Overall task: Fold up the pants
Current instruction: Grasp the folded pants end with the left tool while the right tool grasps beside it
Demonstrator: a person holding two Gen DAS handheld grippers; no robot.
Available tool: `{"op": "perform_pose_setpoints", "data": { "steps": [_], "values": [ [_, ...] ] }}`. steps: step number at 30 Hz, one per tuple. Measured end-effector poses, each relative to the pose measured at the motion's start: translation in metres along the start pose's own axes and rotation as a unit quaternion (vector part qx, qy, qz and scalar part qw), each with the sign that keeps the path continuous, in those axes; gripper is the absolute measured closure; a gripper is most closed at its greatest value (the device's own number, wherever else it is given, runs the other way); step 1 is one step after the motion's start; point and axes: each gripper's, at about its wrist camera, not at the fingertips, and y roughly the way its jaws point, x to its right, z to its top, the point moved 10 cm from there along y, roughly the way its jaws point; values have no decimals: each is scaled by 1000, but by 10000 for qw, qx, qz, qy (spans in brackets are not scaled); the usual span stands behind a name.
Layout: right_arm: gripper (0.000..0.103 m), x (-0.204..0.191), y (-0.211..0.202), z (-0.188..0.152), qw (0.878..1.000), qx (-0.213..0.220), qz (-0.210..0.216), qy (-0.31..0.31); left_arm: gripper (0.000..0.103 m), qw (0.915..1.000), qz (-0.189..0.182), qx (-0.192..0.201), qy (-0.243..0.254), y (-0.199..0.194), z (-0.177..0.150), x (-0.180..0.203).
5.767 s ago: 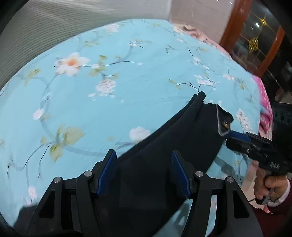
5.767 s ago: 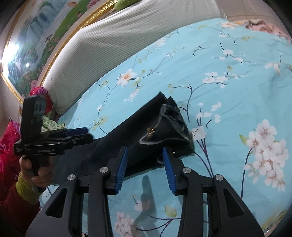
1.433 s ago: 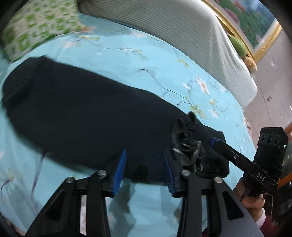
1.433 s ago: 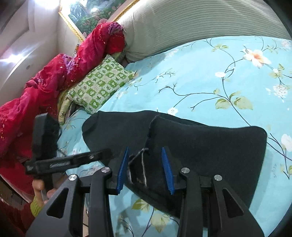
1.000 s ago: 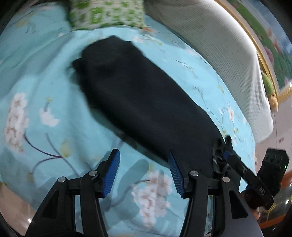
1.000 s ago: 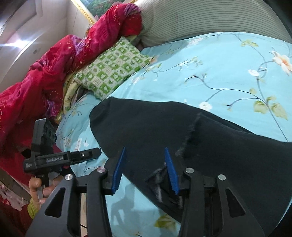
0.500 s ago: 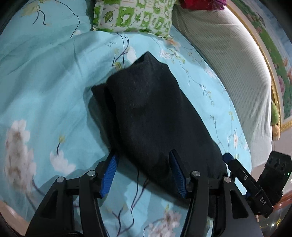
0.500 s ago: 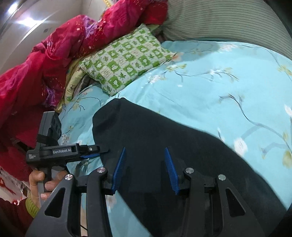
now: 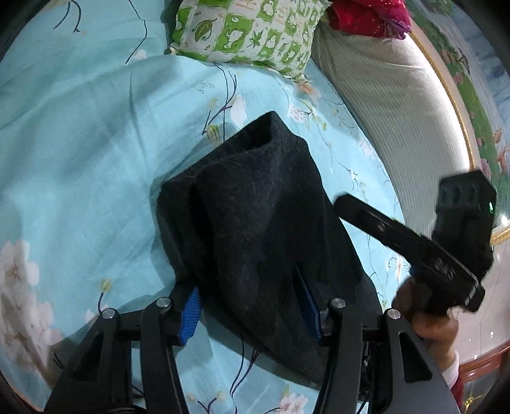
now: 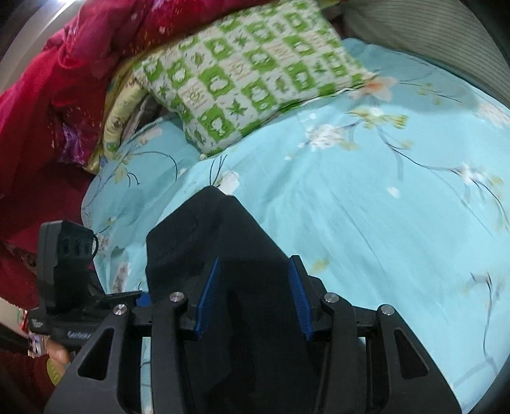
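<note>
The black pants (image 9: pixel 255 203) lie folded on the light blue flowered bedsheet (image 9: pixel 79 143); they also show in the right wrist view (image 10: pixel 223 242). My left gripper (image 9: pixel 251 305) is open, its blue pads either side of the near end of the cloth, which bunches up between them. My right gripper (image 10: pixel 251 299) is open over the pants, cloth lying between its pads. In the left wrist view the right gripper (image 9: pixel 344 203) reaches to the pants' right edge. In the right wrist view the left gripper (image 10: pixel 140 297) sits at their left edge.
A green-and-white patterned pillow (image 9: pixel 248 28) lies just beyond the pants, also in the right wrist view (image 10: pixel 248 73). A red blanket (image 10: pixel 47 95) is heaped at the left. A striped grey headboard cushion (image 9: pixel 398 105) runs along the far side.
Both grippers let go of the waist end after carrying it over the legs, then moved along the pants to the far end. The pants now look shorter and bunched between the pads.
</note>
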Motion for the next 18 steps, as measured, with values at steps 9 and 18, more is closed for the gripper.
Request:
{"op": "perform_pose_setpoints", "data": {
  "steps": [9,18],
  "values": [
    [61,-3,42,12,9992,-296,209,-196,79,9999,69,-6,-130,2,7,-10],
    [85,-20,3,10,9991,214,224,-285,92,9997,57,143,215,-21,1,20]
  ]
}}
